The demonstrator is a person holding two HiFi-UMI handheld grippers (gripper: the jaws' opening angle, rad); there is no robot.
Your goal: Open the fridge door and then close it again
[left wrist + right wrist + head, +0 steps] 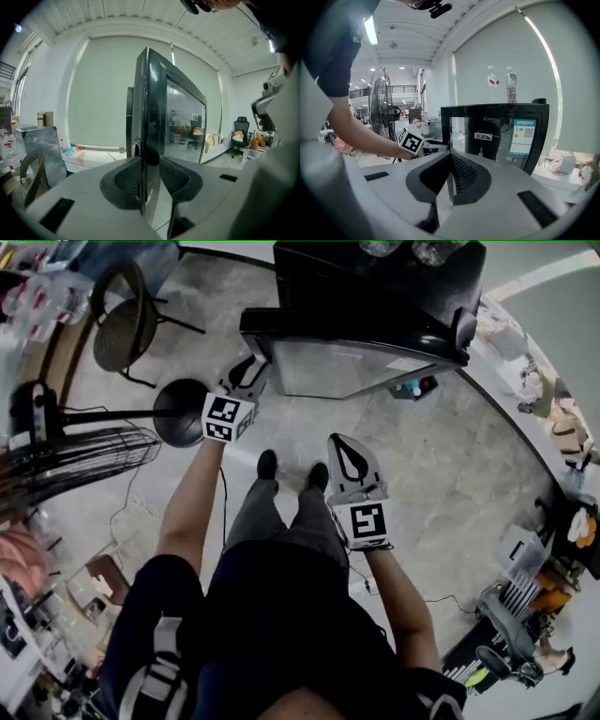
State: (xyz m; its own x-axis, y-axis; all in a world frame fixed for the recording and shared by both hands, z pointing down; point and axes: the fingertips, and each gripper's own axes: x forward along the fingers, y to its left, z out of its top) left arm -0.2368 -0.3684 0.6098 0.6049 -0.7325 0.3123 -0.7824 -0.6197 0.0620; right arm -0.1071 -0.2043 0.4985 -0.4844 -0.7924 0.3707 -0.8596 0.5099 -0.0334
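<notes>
The left gripper (251,371) is clamped on the free edge of the glass fridge door (347,367), which stands partly open, evidently to swing it, while the right gripper (343,444) waits shut and empty.

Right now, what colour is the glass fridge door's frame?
Black door frame; right gripper view shows it best.

Soft daylight comes through the blind (103,93) ahead of your left gripper (151,174); centres are sharp, fisheye edges bend and darken.
</notes>
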